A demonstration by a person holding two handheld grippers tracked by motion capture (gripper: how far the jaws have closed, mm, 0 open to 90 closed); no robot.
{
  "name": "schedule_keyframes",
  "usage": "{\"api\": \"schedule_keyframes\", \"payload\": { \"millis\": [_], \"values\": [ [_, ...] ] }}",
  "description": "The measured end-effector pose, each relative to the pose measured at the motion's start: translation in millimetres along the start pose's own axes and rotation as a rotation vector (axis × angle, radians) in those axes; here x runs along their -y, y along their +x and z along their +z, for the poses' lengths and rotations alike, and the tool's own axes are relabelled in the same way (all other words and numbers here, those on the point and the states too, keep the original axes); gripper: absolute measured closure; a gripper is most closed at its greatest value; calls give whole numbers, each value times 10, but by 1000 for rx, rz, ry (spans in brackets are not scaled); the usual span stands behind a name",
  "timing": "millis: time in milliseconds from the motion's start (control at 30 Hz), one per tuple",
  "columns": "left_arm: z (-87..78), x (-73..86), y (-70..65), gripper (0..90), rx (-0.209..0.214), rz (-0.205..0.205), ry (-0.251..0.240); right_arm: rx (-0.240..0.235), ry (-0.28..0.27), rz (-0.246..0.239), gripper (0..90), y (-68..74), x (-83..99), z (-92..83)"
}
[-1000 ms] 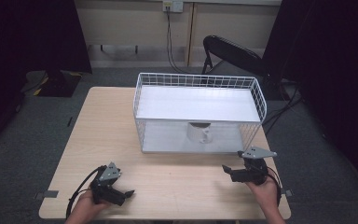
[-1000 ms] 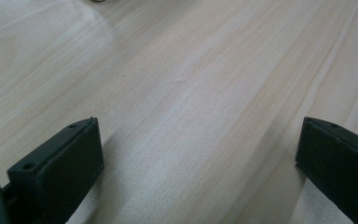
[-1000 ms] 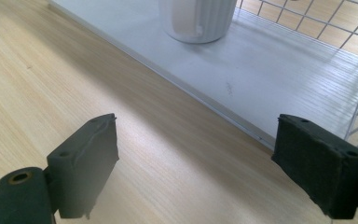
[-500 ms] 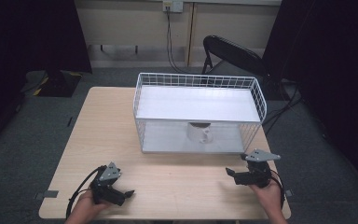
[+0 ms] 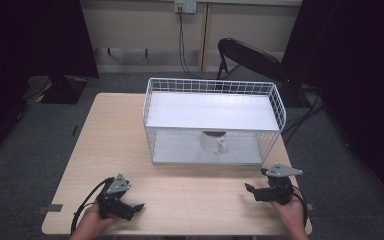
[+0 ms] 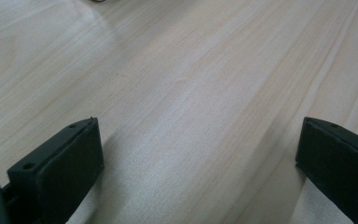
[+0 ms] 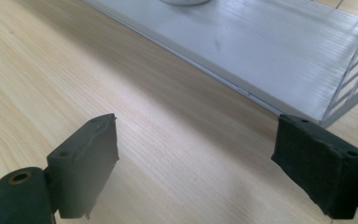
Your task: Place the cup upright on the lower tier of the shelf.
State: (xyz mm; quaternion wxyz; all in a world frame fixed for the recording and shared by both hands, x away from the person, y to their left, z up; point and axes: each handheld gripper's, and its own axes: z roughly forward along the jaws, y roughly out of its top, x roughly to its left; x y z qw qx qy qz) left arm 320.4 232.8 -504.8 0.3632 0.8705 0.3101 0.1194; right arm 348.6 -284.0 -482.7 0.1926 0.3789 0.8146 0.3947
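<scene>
A white wire rack [image 5: 280, 107] with a flat white shelf stands at the back right of the wooden table [image 5: 110, 145]. A white mug [image 5: 214, 144] sits on the rack's lower level under the shelf; its base edge [image 7: 184, 1] peeks in at the top of the right gripper view. My left gripper [image 5: 136, 207] rests low near the front left edge, open over bare wood [image 6: 200, 135]. My right gripper [image 5: 251, 191] is near the front right edge, open [image 7: 198, 128], in front of the rack's lower tray [image 7: 279, 51] with nothing between its jaws.
A black folding chair [image 5: 250, 55] stands behind the table, and cables run along the floor by the far wall. A black cable [image 5: 87, 197] trails from the left gripper. Bare tabletop lies between the two grippers and left of the rack.
My right gripper has drawn back slightly toward the table's front edge. The left gripper has stayed in place.
</scene>
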Motion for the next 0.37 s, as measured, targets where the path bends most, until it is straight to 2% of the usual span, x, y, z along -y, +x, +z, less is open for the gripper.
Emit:
{"api": "schedule_keyframes", "payload": {
  "millis": [367],
  "values": [
    [-3,-1,1,0,-3,5,-1,-3,26,-6,126,15,125,77]
  ]
}}
